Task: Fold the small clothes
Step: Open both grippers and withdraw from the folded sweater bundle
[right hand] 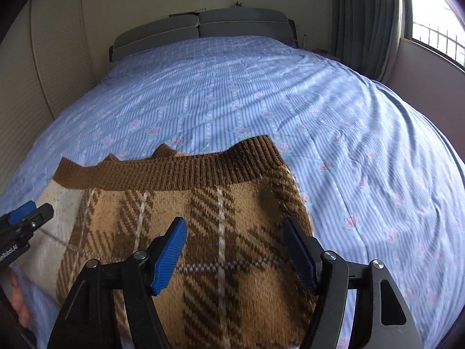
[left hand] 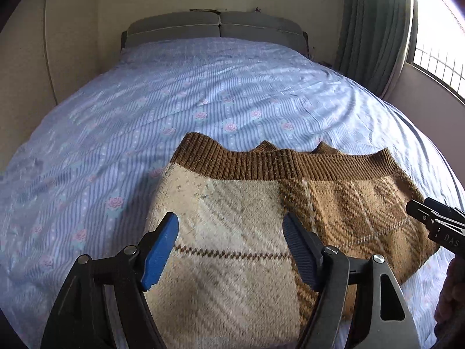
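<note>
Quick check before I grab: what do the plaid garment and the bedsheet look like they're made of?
Plaid garment: thick, fuzzy knit, likely wool or acrylic; visible stitch rows and a ribbed brown band.
Bedsheet: thin, matte woven cloth, probably cotton; fine wrinkles and a printed stripe-and-rose pattern.

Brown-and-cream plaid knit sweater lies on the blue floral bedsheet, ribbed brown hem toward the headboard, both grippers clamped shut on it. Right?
Not quite. Both grippers are open, not clamped. The left gripper and right gripper show spread blue fingers above the brown-and-cream plaid knit sweater in their own wrist views. It does lie on the blue floral bedsheet, ribbed brown hem toward the headboard.
</note>
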`<state>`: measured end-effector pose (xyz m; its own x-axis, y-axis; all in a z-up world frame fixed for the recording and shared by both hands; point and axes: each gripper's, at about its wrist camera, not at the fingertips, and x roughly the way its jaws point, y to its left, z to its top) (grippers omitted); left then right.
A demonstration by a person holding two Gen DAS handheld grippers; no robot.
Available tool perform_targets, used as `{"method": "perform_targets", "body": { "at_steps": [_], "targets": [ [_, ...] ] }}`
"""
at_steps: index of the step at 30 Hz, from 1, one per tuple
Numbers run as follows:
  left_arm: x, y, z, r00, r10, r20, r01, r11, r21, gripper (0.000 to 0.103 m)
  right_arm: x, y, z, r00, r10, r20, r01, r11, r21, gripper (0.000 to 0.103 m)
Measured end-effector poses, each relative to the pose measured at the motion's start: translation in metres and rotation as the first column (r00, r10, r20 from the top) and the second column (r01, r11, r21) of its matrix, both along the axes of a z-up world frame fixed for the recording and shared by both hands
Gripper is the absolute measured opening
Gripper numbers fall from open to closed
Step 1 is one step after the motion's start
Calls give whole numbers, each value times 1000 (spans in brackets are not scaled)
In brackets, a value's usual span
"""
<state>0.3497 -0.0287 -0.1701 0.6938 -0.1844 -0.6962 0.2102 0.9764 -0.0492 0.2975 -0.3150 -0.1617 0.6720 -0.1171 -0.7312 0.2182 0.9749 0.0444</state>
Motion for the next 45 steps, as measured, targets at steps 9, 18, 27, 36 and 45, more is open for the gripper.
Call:
{"method": "perform_targets", "body": {
  "at_steps": [9,18,27,36,45],
  "targets": [
    [-3,27,-36,994,60,-97,-60,998,-6,79,-7,-8,-31,998,11,-67,-7,998,67,77],
    [-31,38,-16,993,93,-67,-96,994,-45,81,-37,-7,3,1000,-14,21,12,995,104,78],
    [-104,34,31,998,69,-10,-70,996,-58,81,-107,12,44,996,3,84,-8,998,66,78],
    [-175,29,62,998,50,36,-50,999,-9,85,-170,15,66,994,-49,97,43,997,64,78],
    [-195,21,60,995,85,44,-87,995,46,89,-189,-3,60,987,-102,126,74,976,207,83]
  ]
}}
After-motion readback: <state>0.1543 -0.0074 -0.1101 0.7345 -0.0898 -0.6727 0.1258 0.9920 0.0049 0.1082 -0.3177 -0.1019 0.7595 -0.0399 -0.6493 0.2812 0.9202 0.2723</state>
